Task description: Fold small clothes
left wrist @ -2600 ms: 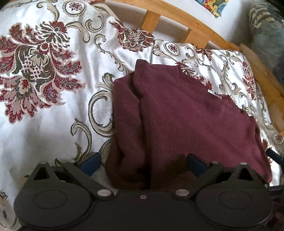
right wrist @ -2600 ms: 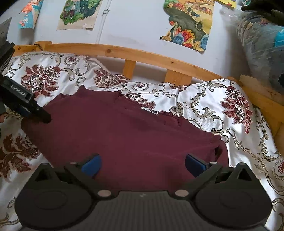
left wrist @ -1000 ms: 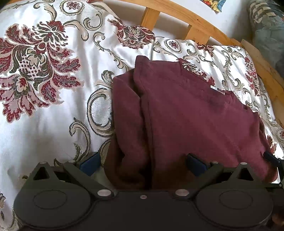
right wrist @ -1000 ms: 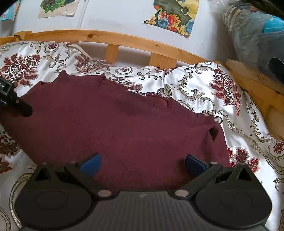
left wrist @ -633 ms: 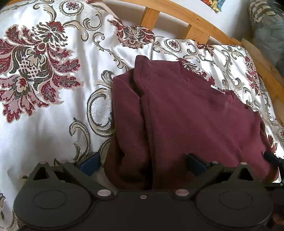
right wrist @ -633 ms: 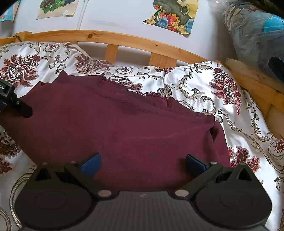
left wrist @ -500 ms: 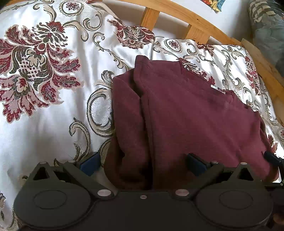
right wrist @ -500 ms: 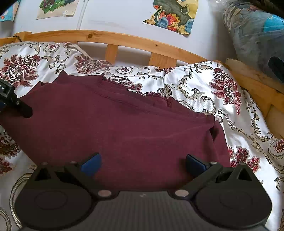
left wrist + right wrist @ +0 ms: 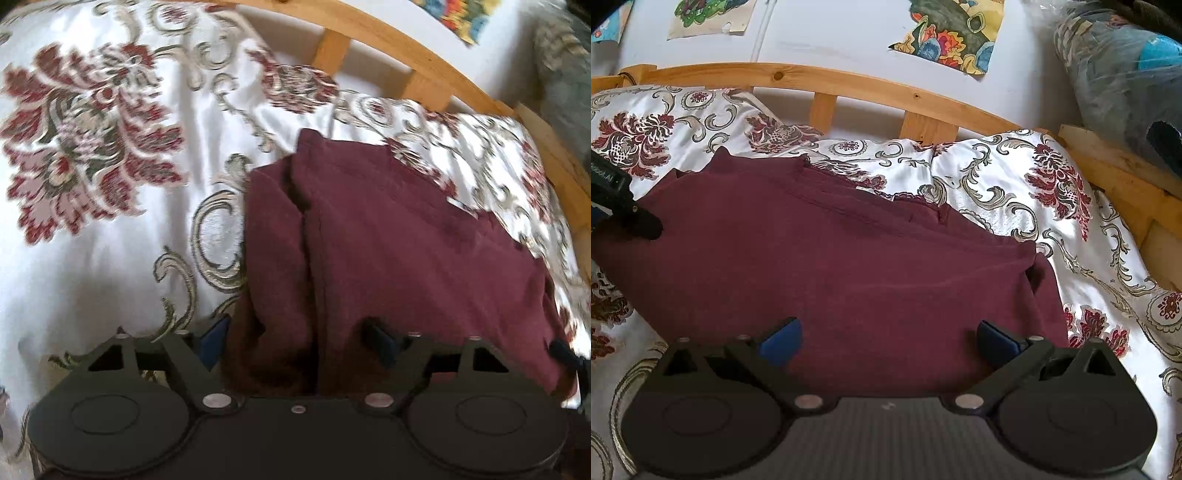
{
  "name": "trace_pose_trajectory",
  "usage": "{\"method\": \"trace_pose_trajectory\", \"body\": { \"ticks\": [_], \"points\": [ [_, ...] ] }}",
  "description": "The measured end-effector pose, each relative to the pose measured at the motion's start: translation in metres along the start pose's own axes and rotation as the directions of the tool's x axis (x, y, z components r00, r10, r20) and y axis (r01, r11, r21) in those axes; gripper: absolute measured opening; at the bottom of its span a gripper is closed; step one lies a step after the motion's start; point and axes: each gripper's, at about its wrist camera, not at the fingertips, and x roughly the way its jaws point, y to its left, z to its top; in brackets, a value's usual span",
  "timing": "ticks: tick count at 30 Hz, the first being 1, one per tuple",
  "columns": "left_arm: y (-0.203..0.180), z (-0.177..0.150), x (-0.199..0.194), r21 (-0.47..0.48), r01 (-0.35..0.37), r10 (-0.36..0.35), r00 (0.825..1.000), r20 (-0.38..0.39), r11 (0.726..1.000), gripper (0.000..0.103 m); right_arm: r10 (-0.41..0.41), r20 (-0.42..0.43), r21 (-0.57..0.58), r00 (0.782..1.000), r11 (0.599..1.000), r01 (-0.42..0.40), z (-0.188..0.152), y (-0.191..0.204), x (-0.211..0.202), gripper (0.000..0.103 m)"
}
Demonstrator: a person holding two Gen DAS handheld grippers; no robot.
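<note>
A maroon shirt [image 9: 849, 258], partly folded, lies on the flowered bedspread [image 9: 1015, 192], in front of the wooden bed rail [image 9: 849, 85]. The left hand-held gripper [image 9: 295, 339] is closing, the shirt's near edge bunched between its jaws. The right hand-held gripper [image 9: 886, 338] stands spread over the shirt's near edge.

Garment [image 9: 849, 266] on bedspread [image 9: 1015, 206] (headboard [image 9: 849, 83] behind).

The left wrist view is motion-blurred, smearing the bedspread [image 9: 92, 155] pattern left of the fingers. The maroon garment's [image 9: 406, 240] near edge is hidden behind the left gripper [image 9: 299, 343], whose jaws are closing around it, pad contact indiscernible. In the right wrist view the garment's left end runs off the picture's edge.
</note>
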Motion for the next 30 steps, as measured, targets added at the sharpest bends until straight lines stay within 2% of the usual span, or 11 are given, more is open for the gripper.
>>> {"method": "trace_pose_trajectory", "body": {
  "ticks": [1, 3, 6, 9, 12, 15, 18, 23, 26, 30],
  "points": [
    [-0.001, 0.001, 0.000, -0.009, -0.016, 0.016, 1.000, 0.000, 1.000, 0.073, -0.001, 0.000, -0.001, 1.000, 1.000, 0.001, 0.000, 0.000, 0.000, 0.103],
    [-0.007, 0.001, 0.001, -0.010, -0.029, 0.029, 1.000, -0.007, 1.000, 0.056, -0.002, 0.002, -0.002, 1.000, 1.000, 0.002, 0.000, 0.001, 0.000, 0.103],
    [-0.018, 0.004, -0.002, -0.026, -0.058, 0.058, 0.998, -0.013, 0.998, 0.039, 0.003, 0.006, 0.002, 1.000, 1.000, -0.003, 0.001, -0.001, -0.002, 0.103],
    [-0.030, 0.007, -0.009, -0.029, -0.105, 0.105, 0.994, 0.001, 0.994, 0.029, 0.019, 0.001, 0.015, 1.000, 1.000, -0.019, 0.004, -0.006, -0.002, 0.103],
    [-0.049, 0.008, -0.018, 0.053, -0.147, 0.145, 0.988, 0.043, 0.988, 0.024, 0.032, -0.007, 0.030, 0.999, 0.999, -0.032, 0.006, -0.010, -0.003, 0.103],
    [-0.071, 0.012, -0.031, 0.148, -0.162, 0.148, 0.984, 0.102, 0.976, 0.021, 0.043, -0.006, 0.039, 0.999, 0.998, -0.043, 0.010, -0.014, -0.007, 0.103],
    [-0.094, 0.019, -0.041, 0.240, -0.152, 0.119, 0.982, 0.147, 0.959, 0.020, 0.029, 0.047, 0.048, 0.998, 0.998, -0.031, 0.015, -0.022, -0.016, 0.103],
    [-0.145, 0.024, -0.053, 0.390, -0.080, 0.004, 0.981, 0.193, 0.917, 0.018, -0.116, 0.160, 0.075, 0.980, 0.992, 0.105, 0.024, -0.052, -0.028, 0.103],
    [-0.177, 0.017, -0.054, 0.478, -0.031, -0.061, 0.983, 0.176, 0.878, 0.018, -0.190, 0.147, 0.117, 0.971, 0.978, 0.173, 0.027, -0.077, -0.023, 0.103],
    [-0.206, 0.004, -0.045, 0.517, 0.083, -0.150, 0.985, 0.090, 0.852, 0.018, -0.228, 0.075, 0.232, 0.971, 0.951, 0.205, 0.025, -0.116, -0.012, 0.103]
  ]
}}
